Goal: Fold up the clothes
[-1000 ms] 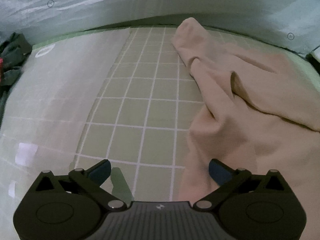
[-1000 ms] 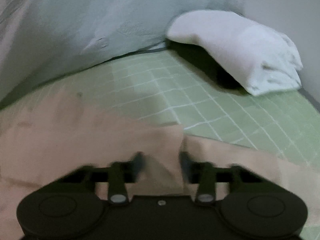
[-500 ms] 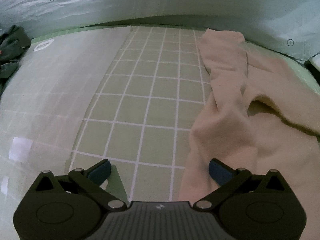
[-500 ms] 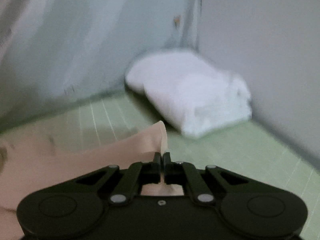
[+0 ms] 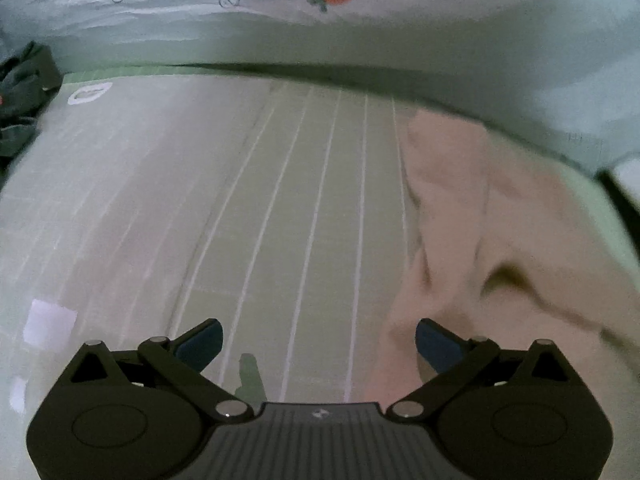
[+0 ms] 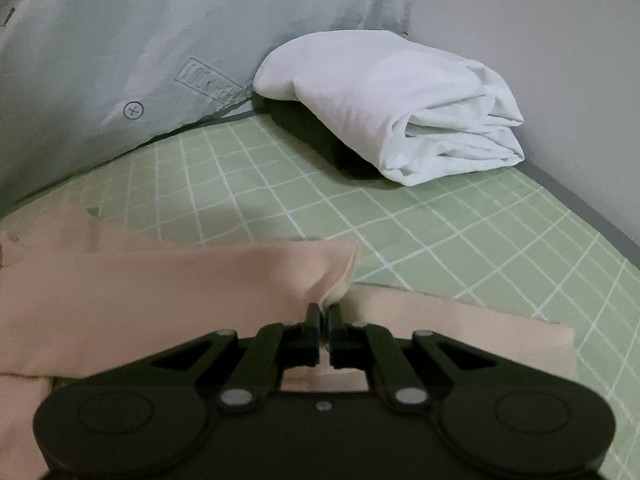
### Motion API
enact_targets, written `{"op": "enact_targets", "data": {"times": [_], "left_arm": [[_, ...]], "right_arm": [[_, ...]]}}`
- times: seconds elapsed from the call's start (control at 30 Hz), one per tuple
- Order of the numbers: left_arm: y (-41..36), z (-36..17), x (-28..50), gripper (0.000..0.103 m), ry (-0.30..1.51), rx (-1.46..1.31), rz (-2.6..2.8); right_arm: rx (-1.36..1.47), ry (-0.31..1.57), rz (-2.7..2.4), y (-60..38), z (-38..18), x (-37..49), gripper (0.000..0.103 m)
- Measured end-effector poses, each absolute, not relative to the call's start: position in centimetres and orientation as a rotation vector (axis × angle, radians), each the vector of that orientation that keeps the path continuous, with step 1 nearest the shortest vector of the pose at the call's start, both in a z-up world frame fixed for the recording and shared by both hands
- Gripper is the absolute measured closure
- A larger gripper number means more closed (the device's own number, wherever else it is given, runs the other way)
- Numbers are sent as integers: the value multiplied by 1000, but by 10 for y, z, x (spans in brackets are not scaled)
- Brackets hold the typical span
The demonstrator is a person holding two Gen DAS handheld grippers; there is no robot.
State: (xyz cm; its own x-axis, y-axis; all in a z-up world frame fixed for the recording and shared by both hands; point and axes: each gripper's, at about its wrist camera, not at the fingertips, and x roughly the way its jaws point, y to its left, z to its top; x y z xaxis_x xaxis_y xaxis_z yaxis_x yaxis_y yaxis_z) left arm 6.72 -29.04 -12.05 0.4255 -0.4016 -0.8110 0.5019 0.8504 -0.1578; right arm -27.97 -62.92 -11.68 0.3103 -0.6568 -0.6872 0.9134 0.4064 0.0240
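A pale pink garment (image 5: 500, 240) lies rumpled on the green checked sheet (image 5: 304, 208), at the right of the left wrist view. My left gripper (image 5: 318, 344) is open and empty, low over the sheet, its right finger beside the garment's near edge. In the right wrist view my right gripper (image 6: 325, 314) is shut on a corner of the pink garment (image 6: 168, 280) and holds that fold lifted above a flat lower layer of the same cloth (image 6: 460, 332).
A folded white cloth (image 6: 400, 100) lies at the far end of the bed against the wall. A pale blue printed quilt (image 5: 320, 28) runs along the back edge. A dark garment (image 5: 24, 92) lies at the far left.
My right gripper shut on the garment's corner and has lifted and carried it. The garment has shifted right and away in the left wrist view. The left gripper stays open.
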Motion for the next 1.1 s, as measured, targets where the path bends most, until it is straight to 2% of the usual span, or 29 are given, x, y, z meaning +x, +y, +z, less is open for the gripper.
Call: {"op": "enact_targets", "data": {"times": [0.13, 0.5, 0.57, 0.6, 0.63, 0.67, 0.7, 0.97, 1.1], "left_arm": [[-315, -119, 94, 13, 985, 56, -633], [-430, -137, 159, 14, 978, 81, -835], [-442, -145, 172, 21, 996, 80, -844], [-447, -149, 176, 34, 1008, 77, -847], [-450, -151, 180, 54, 1017, 65, -852], [-452, -154, 184, 64, 1025, 51, -858], [-453, -155, 186, 86, 1027, 44, -865], [-446, -151, 201, 90, 893, 93, -749], [-434, -146, 210, 88, 909, 40, -747]], "right_arm": [[475, 656, -1105, -639, -118, -280, 95], [509, 665, -1122, -658, -121, -280, 82], [493, 672, -1122, -657, -122, -278, 81], [491, 672, -1123, -657, -122, -277, 81], [490, 673, -1124, -657, -122, -277, 81], [487, 673, -1123, -657, -122, -277, 81], [484, 673, -1122, -656, -122, -278, 81], [450, 680, -1129, -654, -124, -276, 81], [470, 671, -1134, -655, -123, -277, 80]]}}
